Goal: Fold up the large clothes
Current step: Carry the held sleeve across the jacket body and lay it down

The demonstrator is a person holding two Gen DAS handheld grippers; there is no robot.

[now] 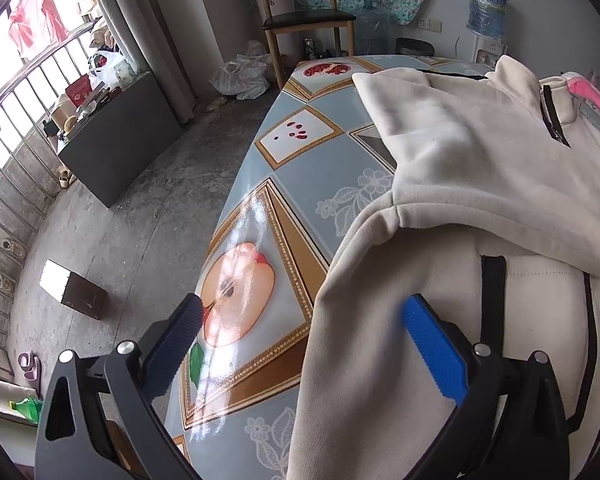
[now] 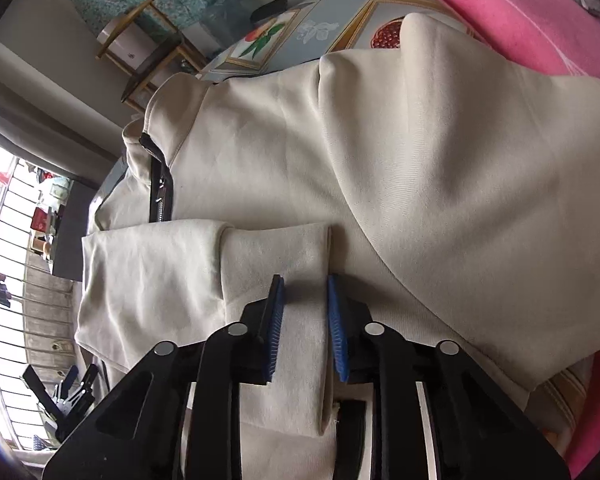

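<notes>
Left wrist view: one cream jacket (image 1: 480, 168) is lying on the table (image 1: 300, 184), covering its right part, one sleeve folded across the body. The left gripper (image 1: 300, 312) is hovering at the jacket's near-left edge with its jaws spread wide, gripping nothing; the dark finger (image 1: 180, 332) is sitting over bare tablecloth at the table's edge, the blue finger (image 1: 432, 344) is over the cream cloth. The cloth edge is falling between the two fingers. One chair (image 1: 300, 20) is standing past the table's far end, one water jug (image 1: 487, 10) to its right. One pink cloth (image 1: 596, 100) is showing beyond the jacket collar. One small box (image 1: 74, 288) is sitting on the floor.

Right wrist view: the same jacket (image 2: 380, 152) is filling the frame, zip collar to the left. The right gripper (image 2: 304, 292) is sitting over a folded sleeve (image 2: 268, 256), jaws partly open, sleeve cloth lying between the pads (image 2: 336, 328); they are not pinching it. One pink cloth (image 2: 512, 20) is lying beside the jacket, touching it. The left gripper (image 2: 70, 392) is showing small at lower left.
</notes>
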